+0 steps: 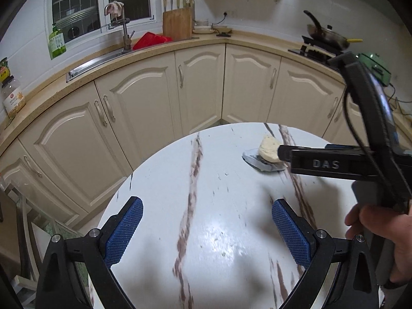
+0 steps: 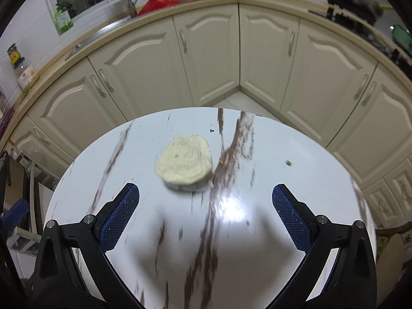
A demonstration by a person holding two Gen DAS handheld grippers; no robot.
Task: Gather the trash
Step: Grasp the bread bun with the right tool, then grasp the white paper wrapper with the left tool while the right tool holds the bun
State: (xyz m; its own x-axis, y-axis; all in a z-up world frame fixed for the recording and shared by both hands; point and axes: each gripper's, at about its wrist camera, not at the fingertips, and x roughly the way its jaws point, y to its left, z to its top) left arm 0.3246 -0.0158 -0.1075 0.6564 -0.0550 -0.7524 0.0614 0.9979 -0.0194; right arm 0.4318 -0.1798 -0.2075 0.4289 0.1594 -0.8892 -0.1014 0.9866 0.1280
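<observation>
A pale round piece of bread (image 2: 183,163) lies on a crumpled silver wrapper (image 2: 189,187) on the round white marble table (image 2: 257,231). My right gripper (image 2: 205,213) is open and empty, hovering just short of the bread. In the left wrist view the bread (image 1: 268,148) and the wrapper (image 1: 253,162) lie at the table's far right, with the right gripper's black body (image 1: 334,163) reaching in beside them. My left gripper (image 1: 207,229) is open and empty over the middle of the table (image 1: 206,167).
Small crumbs (image 2: 288,163) lie on the table to the right of the bread. Cream kitchen cabinets (image 1: 154,97) curve around behind the table, with a sink (image 1: 103,59), a red basket (image 1: 150,40), a cutting board (image 1: 177,23) and a wok on the stove (image 1: 327,37).
</observation>
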